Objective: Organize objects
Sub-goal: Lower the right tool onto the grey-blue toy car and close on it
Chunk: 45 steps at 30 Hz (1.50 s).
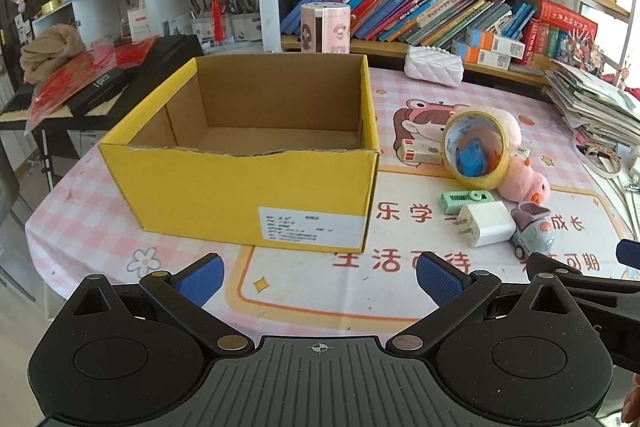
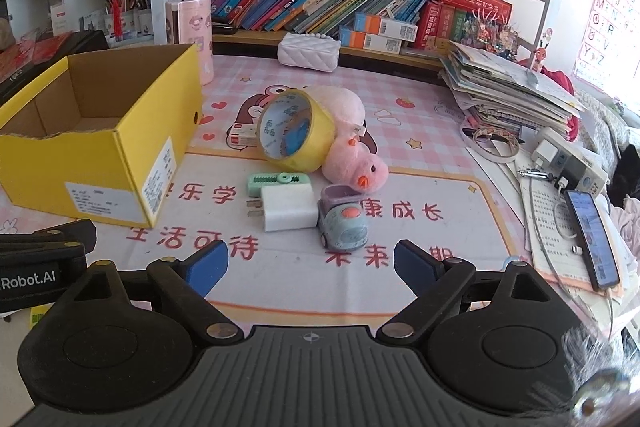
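In the left wrist view, the yellow cardboard box [image 1: 248, 163] fills the centre-left of the frame, open-topped with nothing visible inside, and a black keyboard [image 1: 100, 83] strewn with red paper shows at the far left. The right wrist view pushes the box [image 2: 100, 143] to the left edge and instead reveals, at the right, a leaning pile of papers [image 2: 508, 87], a power strip [image 2: 568, 159] and a phone [image 2: 592, 239].

Both views show the cluster on the pink tablecloth [image 2: 420, 123], right of the box: a yellow tape roll [image 2: 296, 131] leaning on a pink plush chick [image 2: 352, 155], with a green toothed gadget [image 2: 276, 183], a white charger [image 2: 288, 207] and a small toy car [image 2: 344, 223] just below.

The left gripper [image 1: 320, 279] is spread wide and grasps nothing, low in its frame before the box. The right gripper [image 2: 310, 265] is equally released, empty, just short of the toy car.
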Available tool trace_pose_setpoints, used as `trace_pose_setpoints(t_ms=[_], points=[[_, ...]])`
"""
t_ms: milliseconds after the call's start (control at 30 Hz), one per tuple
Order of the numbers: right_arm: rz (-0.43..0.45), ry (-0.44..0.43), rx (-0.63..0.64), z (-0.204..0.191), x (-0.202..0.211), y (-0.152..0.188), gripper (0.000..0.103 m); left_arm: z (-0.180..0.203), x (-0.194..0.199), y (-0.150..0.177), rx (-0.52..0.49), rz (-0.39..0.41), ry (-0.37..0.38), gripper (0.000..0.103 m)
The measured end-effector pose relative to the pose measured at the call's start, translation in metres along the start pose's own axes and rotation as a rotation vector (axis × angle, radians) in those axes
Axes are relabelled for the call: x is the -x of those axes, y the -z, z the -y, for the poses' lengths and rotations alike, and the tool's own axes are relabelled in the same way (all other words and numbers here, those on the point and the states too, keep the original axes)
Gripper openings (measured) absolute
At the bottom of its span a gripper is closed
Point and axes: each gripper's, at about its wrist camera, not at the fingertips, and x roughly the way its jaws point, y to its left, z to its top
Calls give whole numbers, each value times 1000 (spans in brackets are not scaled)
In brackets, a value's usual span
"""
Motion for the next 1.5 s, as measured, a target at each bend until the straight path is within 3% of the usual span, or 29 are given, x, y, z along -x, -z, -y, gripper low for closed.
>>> trace_pose_setpoints(t_ms=[533,800,1300,1500], points=[[-24,-116,76,57,-58,-30,90,39,-29,-12,105,-33,-80,103],[-72,-202,101,71,-88,-33,58,51,-36,-11,124,-59,-134,103],[-167,-283,170,64,-134,-35,54,66,-45,-14,109,-88,-159,103],[-209,-298,138,74,-141,-34,51,78,-45,-16,79,-80,-146,103]])
